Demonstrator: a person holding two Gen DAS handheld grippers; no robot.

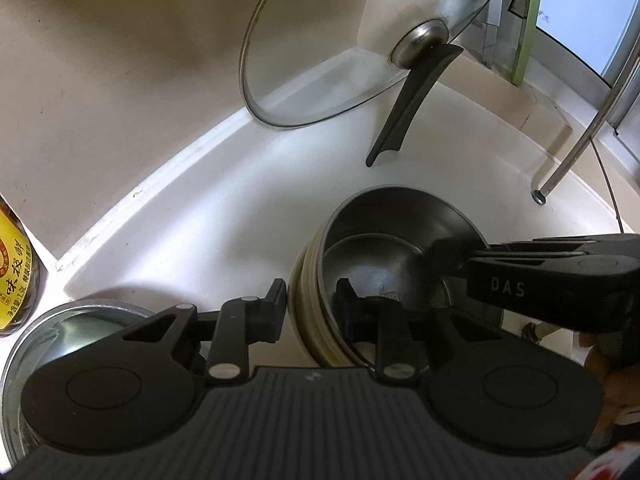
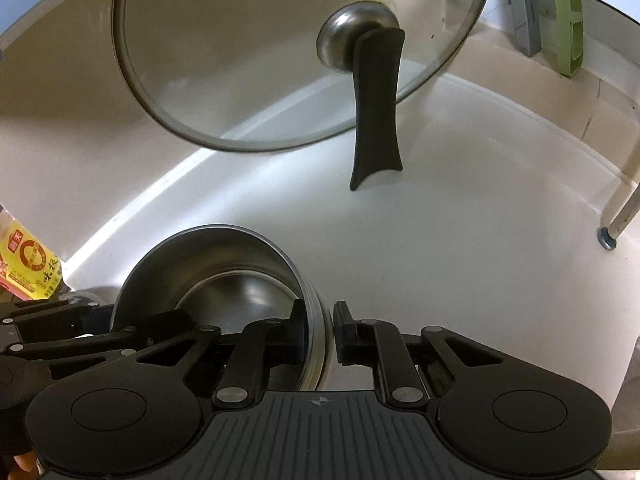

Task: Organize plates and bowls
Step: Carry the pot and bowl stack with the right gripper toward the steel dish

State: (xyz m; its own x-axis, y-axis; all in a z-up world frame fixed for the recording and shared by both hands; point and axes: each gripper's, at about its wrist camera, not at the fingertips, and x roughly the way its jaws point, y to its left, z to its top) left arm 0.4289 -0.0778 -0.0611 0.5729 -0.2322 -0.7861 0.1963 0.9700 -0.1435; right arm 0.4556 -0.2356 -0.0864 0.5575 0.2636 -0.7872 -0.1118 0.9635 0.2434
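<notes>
A stack of nested steel bowls (image 1: 384, 240) with cream outer walls stands on the white counter (image 1: 224, 216). My left gripper (image 1: 312, 304) straddles the stack's left rim, one finger outside and one inside, closed on it. My right gripper (image 2: 320, 330) straddles the right rim of the same stack (image 2: 224, 272), one finger inside and one outside, closed on it. The right gripper also shows in the left wrist view (image 1: 452, 256), reaching in from the right. Another steel bowl (image 1: 80, 320) sits at the lower left, partly hidden by my left gripper.
A glass pot lid (image 1: 344, 40) with a black handle (image 1: 412, 104) leans against the back wall; it also shows in the right wrist view (image 2: 280, 48). A yellow-labelled bottle (image 1: 14, 272) stands at the left. A metal rack leg (image 1: 560, 172) stands at the right. Green and grey boards (image 2: 560, 12) lean at the back right.
</notes>
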